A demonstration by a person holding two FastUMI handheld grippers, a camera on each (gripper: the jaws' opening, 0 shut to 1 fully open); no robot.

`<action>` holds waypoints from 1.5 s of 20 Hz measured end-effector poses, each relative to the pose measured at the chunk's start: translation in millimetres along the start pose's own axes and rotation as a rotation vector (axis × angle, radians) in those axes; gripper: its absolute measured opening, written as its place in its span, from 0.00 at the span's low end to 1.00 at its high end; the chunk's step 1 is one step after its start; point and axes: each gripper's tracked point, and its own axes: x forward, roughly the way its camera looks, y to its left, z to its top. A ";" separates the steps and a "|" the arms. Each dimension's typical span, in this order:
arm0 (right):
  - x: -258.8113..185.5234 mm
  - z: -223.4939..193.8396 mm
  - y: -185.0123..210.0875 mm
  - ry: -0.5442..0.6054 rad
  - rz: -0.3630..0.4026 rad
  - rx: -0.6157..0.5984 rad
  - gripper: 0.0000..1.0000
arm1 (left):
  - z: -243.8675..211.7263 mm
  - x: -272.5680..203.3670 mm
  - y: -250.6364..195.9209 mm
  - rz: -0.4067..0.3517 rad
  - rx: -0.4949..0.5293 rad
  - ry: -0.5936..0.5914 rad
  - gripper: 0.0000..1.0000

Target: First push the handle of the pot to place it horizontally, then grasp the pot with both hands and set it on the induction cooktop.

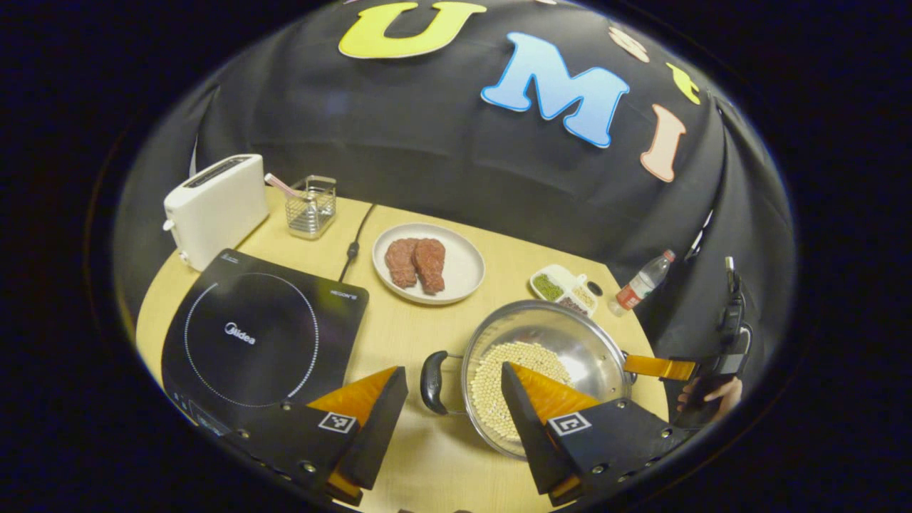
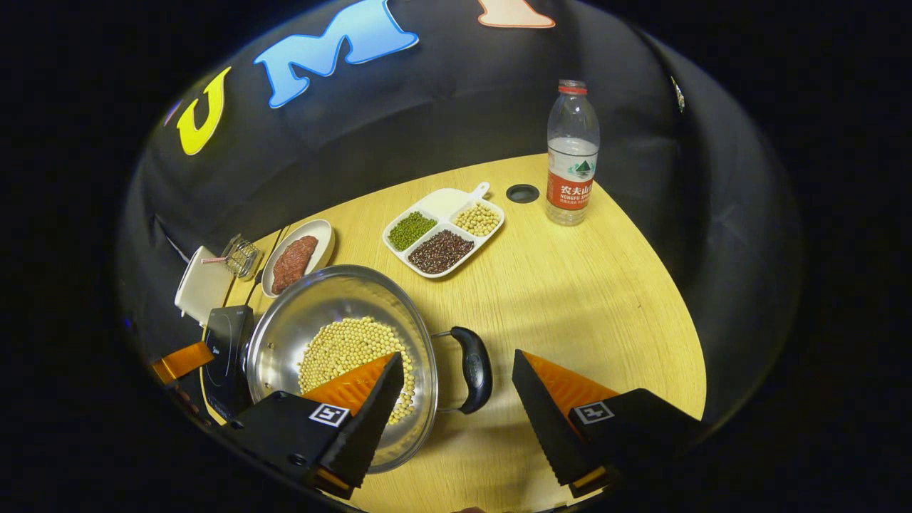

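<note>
Both grippers — left gripper (image 1: 453, 381), right gripper (image 2: 456, 367) — spread wide.

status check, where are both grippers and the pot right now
Left gripper open, straddling the left black handle. Right gripper open around the right black handle. Steel pot of pale beans on the table, beside the black induction cooktop. Path clear.

wooden table (image 2: 584, 299), pot (image 2: 342, 342), cooktop (image 1: 263, 335), plate (image 1: 463, 267)
</note>
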 end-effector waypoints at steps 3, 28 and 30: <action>16.1 -3.3 -0.9 0.014 0.010 -0.002 0.98 | -18.0 28.1 4.2 -0.014 0.018 0.065 0.82; 62.2 -27.7 0.3 0.049 0.060 -0.015 0.58 | -55.0 85.5 9.0 -0.073 0.000 0.222 0.52; 60.1 -28.4 1.1 0.059 0.072 -0.006 0.54 | -55.4 87.5 7.9 -0.069 0.004 0.220 0.55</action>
